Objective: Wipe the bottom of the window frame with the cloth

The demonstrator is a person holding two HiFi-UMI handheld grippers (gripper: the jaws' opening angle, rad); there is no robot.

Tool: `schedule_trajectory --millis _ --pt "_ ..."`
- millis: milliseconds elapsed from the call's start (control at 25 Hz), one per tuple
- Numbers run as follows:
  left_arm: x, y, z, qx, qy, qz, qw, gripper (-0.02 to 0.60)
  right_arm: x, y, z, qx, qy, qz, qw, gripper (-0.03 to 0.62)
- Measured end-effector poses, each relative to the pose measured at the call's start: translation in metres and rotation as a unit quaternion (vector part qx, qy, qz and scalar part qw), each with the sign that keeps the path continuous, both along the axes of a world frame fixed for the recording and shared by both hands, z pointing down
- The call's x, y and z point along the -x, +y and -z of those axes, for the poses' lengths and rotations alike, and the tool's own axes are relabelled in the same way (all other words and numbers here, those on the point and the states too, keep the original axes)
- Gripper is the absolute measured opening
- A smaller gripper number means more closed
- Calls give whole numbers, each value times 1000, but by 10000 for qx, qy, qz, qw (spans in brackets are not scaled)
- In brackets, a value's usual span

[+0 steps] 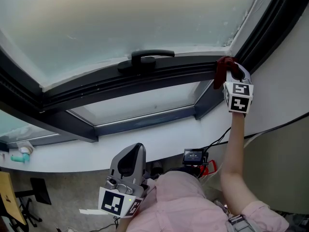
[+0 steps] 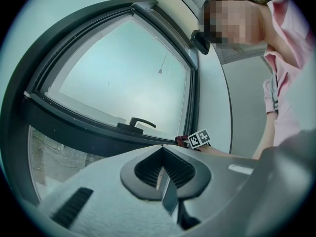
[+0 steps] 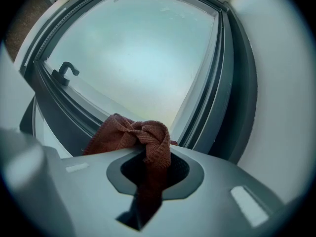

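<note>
1. Rust-red woven cloth (image 3: 143,137) is bunched and pinched between the closed jaws of the right gripper (image 1: 232,74). A loose fold spills out ahead of them.
2. In the head view the cloth sits at the right end of the window frame's bottom rail (image 1: 159,76), in the corner where that dark rail meets the upright (image 1: 270,28). How firmly it presses there cannot be told.
3. I judge that the step in hand is the wipe itself, at its right-hand end, with the length of rail toward the handle (image 1: 147,57) left to cover.
4. The next move likely calls for a steady drag leftward along the rail. The cloth should be kept pressed down and eased past the handle's base without snagging the loose fold.
5. The left gripper (image 1: 130,161) hangs low by the person's chest, below the white sill (image 1: 159,137). Its jaws meet on nothing, and it takes no part.
6. No container shows in any view. A small teal object (image 1: 19,157) at the sill's far left is too small to identify.
</note>
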State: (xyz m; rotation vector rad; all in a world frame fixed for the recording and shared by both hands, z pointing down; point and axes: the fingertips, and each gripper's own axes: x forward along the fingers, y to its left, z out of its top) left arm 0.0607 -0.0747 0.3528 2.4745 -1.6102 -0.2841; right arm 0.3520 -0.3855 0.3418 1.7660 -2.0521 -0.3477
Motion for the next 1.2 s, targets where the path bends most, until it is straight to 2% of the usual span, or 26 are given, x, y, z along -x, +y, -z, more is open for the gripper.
schedule_trajectory --millis 280,560,760,880,960,1000,1080,1200 --pt "-3 -2 -1 24 -9 4 10000 2 -8 -3 0 -13 -74 -20 10000 60" --pt "-5 0 -1 23 -25 22 10000 2 -15 -5 0 -108 -411 -4 9991 60" --pt "-7 2 -2 48 -1 -63 10000 2 -17 -2 1 -332 -920 168 9951 63" --pt "-8 2 -3 71 2 -140 9999 2 -13 11 10 -492 -1895 273 9803 64" --pt "-9 1 -3 80 16 -210 9997 2 1 32 17 -668 -2447 426 9664 63" --pt "-9 1 -3 84 23 -249 9997 2 15 46 18 -714 -2517 544 9636 63" --pt "-8 0 -3 95 33 -318 9994 2 53 72 12 -619 -2433 866 9641 63" --pt "-2 1 -4 107 40 -367 9993 2 120 101 -7 -154 -2381 1405 9609 63"
